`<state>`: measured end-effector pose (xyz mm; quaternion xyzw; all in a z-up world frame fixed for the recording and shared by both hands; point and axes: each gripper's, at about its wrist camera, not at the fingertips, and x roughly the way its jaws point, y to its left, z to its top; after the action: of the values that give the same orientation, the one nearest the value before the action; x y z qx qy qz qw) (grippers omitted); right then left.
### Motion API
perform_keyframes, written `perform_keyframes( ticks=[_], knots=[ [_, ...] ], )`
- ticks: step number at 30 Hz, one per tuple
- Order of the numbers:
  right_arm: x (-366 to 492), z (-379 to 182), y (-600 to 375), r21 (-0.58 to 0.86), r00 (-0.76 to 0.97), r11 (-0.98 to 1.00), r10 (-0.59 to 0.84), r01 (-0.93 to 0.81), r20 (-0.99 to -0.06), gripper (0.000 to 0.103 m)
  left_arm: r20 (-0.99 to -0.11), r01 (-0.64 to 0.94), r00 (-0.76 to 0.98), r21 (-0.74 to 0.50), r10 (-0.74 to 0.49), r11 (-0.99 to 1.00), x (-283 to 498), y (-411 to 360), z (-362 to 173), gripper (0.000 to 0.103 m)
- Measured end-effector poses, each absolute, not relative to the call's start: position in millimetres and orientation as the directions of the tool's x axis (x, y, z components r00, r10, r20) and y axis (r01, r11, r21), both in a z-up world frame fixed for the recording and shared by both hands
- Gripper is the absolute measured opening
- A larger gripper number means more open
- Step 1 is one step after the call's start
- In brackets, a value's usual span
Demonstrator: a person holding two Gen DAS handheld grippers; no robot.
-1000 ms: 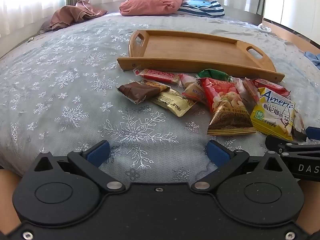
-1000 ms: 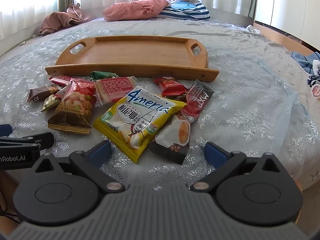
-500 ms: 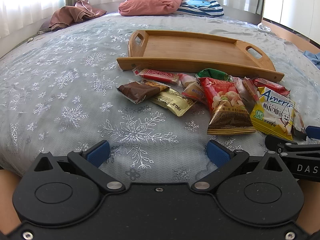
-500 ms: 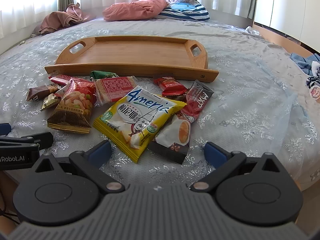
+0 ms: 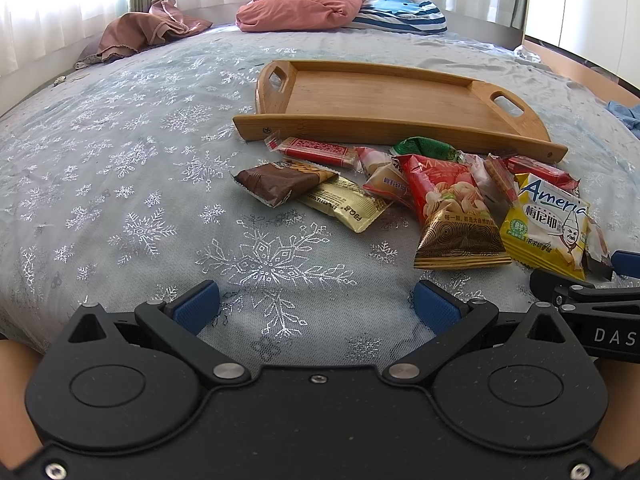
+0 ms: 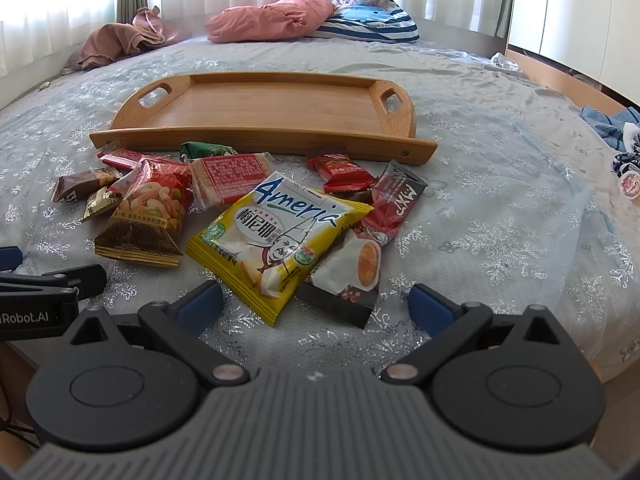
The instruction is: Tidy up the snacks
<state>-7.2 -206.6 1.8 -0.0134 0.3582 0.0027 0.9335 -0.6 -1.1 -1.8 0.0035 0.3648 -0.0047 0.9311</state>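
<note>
My left gripper (image 5: 316,306) sat low at the bed's (image 5: 120,168) near edge, fingers spread wide and holding nothing; the right gripper (image 6: 316,304) matched it, equally wide and empty, its fingers flanking the near corner of the yellow packet (image 6: 276,240). I judged both were poised for a first pick. The snacks (image 5: 400,196) lay heaped just before the wooden tray (image 6: 264,108), which was bare, presumably set there to receive them.

we see a bed (image 6: 500,168) in snowflake cover carrying a wooden tray (image 6: 264,104), scattered snack packets (image 6: 276,236) just before it, pink pillow (image 6: 268,20) beyond.
</note>
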Motion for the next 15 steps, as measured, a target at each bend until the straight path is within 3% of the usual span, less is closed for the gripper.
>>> perform_keyframes(
  ticks=[15],
  knots=[
    [-8.1,1.9,-206.8,-0.023,0.744,1.000,-0.005,-0.015,-0.668,0.103,-0.680,0.012,0.734,0.003,-0.006,1.000,-0.5,-1.1,-1.8,0.103]
  ],
)
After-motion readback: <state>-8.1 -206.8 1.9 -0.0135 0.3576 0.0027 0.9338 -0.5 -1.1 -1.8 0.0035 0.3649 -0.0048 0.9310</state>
